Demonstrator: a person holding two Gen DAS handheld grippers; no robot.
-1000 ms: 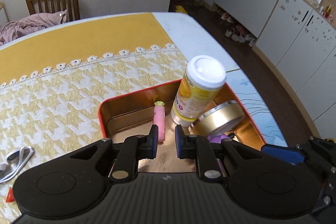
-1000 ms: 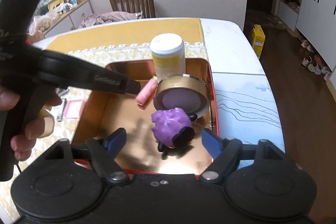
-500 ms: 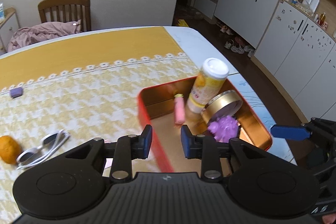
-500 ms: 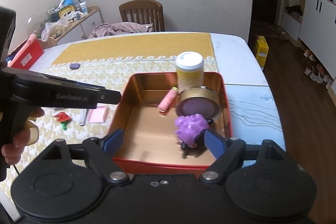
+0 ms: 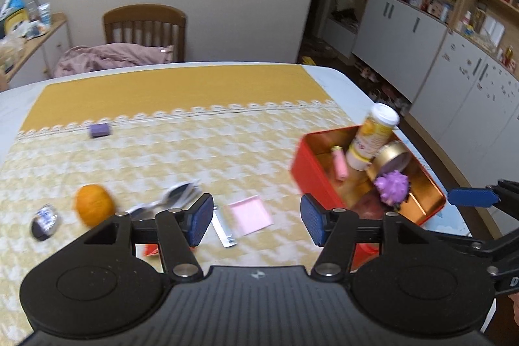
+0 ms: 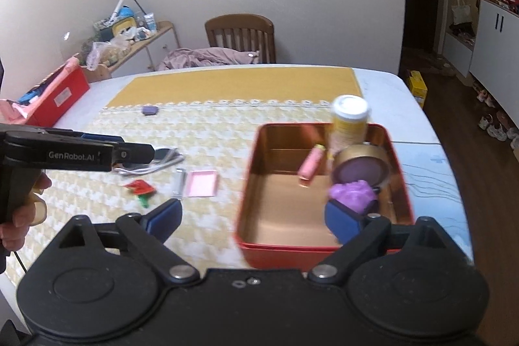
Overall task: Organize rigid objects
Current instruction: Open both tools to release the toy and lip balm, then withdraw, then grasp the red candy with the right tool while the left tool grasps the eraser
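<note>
A red tin [image 6: 256, 171] [image 5: 305, 174] with a gold inside stands at the table's right. It holds a yellow bottle [image 6: 348, 125] [image 5: 369, 138], a pink tube [image 6: 310, 166] [image 5: 340, 162], a round gold tin [image 6: 361, 166] [image 5: 391, 159] and a purple spiky toy [image 6: 352, 195] [image 5: 392, 185]. My left gripper [image 5: 256, 219] is open and empty above the cloth left of the tin, over a pink card [image 5: 251, 214] and a silver strip [image 5: 223, 227]. My right gripper [image 6: 256, 219] is open and empty above the tin's near left edge.
On the yellow cloth lie an orange [image 5: 94, 205], sunglasses [image 5: 176, 196] [image 6: 155, 162], a small dark wrapped item [image 5: 45, 221], a purple block [image 5: 100, 129] [image 6: 150, 110] and a red-green piece [image 6: 141, 188]. A chair [image 6: 241, 34] stands behind the table. A red box [image 6: 55, 96] sits at far left.
My left gripper has drawn back out of the tin, moved left over the cloth and opened wider. My right gripper has pulled back and left, still open.
</note>
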